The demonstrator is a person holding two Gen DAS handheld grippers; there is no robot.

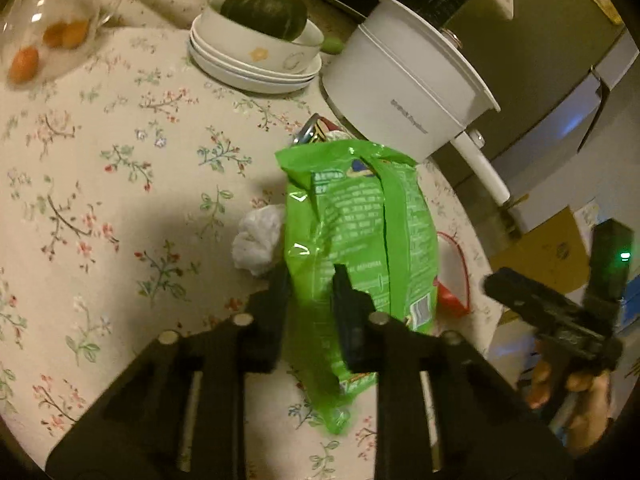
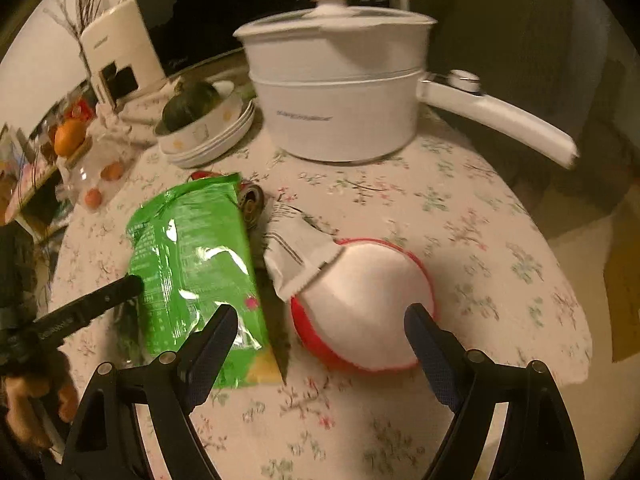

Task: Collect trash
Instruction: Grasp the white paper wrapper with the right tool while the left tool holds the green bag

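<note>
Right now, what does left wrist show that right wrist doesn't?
Left wrist only: a crumpled white tissue left of the green bag, and the left gripper closed on that bag's edge.

Right wrist only: the full red bowl with its peeled-back lid, the pot's lid, and the right gripper open above the bowl, holding nothing.

Both: green bag, white pot, squash in stacked bowls, and the floral cloth.

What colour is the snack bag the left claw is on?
Bright green crinkly plastic snack bag, clearest in the left wrist view.
</note>
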